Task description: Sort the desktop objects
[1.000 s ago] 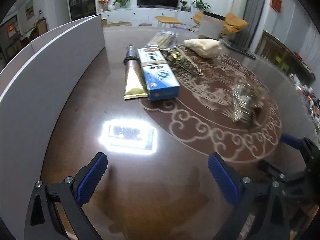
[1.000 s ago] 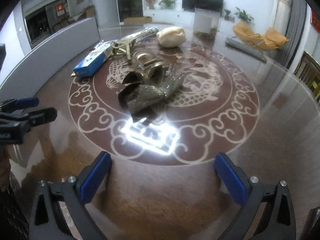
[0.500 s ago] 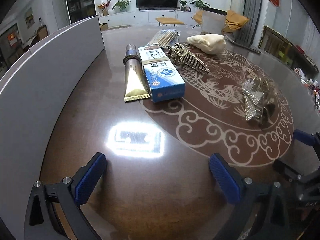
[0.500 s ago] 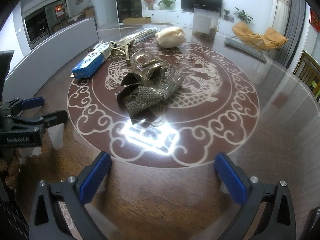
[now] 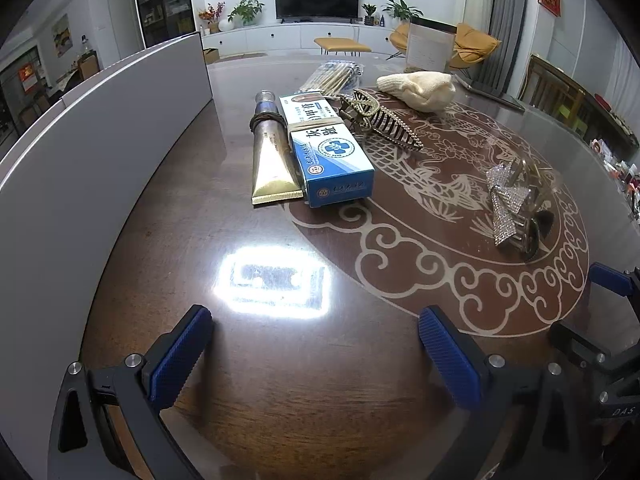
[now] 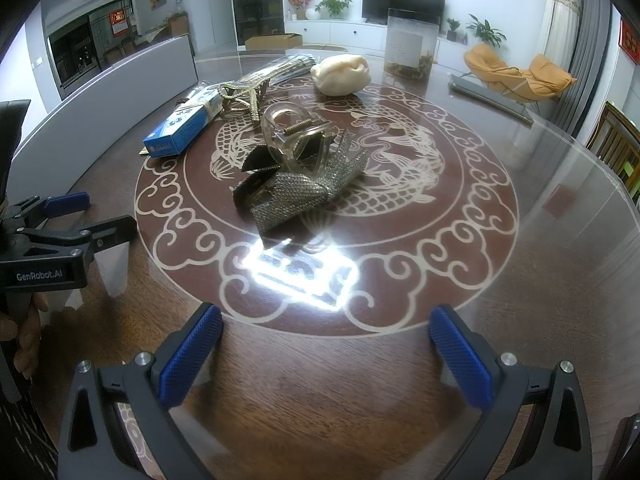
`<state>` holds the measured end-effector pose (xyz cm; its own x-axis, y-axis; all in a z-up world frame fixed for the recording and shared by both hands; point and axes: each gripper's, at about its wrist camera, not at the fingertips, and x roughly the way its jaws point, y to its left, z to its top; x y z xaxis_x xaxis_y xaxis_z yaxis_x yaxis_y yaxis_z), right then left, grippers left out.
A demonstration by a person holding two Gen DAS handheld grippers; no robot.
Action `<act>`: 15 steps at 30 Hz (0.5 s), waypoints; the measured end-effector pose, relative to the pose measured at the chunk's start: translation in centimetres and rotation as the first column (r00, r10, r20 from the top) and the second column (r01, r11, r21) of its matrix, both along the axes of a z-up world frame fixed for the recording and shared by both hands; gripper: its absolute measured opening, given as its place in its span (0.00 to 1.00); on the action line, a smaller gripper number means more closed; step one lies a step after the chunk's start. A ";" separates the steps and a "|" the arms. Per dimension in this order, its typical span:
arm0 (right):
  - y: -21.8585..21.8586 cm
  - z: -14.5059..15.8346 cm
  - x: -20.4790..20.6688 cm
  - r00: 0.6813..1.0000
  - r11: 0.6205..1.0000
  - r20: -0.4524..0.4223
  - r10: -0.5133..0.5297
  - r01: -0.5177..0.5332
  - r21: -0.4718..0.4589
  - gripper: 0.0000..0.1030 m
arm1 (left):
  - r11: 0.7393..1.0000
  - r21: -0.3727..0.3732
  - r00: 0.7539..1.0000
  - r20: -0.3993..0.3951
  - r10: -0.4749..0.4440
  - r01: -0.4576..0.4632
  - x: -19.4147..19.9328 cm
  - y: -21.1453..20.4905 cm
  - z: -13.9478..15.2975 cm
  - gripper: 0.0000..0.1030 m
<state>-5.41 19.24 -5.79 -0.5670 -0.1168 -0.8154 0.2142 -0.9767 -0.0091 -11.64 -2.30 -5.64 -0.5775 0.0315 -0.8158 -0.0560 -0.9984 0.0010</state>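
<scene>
On the dark table (image 5: 168, 208) nothing looks sorted yet: the things lie loose across the far half, and both grippers hang over the near edge with nothing in them. Left gripper (image 5: 316, 354) has its jaws spread wide and empty; right gripper (image 6: 326, 354) likewise, released and bare.

At far left a gold tube (image 5: 272, 160) lies beside a blue box (image 5: 332, 156), touching it along its length, and a band seems to run round the box. Just beyond sit a striped hair claw (image 5: 380, 120), a packet of sticks (image 5: 332, 76) and a cream cloth lump (image 5: 418, 86). Well to the right, a glittery clip (image 6: 296, 196) lies tangled with a clear claw (image 6: 296, 136).

By my judgement the whole job is still ahead; no bin or tray for sorting shows in either view. Glare on the near tabletop washes out the surface there. How many pieces make up the glittery heap is hard to tell, and the grey panel (image 5: 92, 152) at left hides whatever stands behind it.
</scene>
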 end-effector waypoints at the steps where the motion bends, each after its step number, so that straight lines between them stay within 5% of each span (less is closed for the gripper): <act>1: 0.0 0.0 0.0 1.000 1.000 0.000 0.000 0.000 0.000 1.00 | 1.000 0.000 1.000 0.000 0.000 0.000 0.0 0.0 0.0 1.00; 15: 0.0 0.0 0.0 1.000 1.000 0.000 0.000 0.000 0.000 1.00 | 1.000 0.000 1.000 -0.001 0.002 -0.002 0.1 -0.1 0.0 1.00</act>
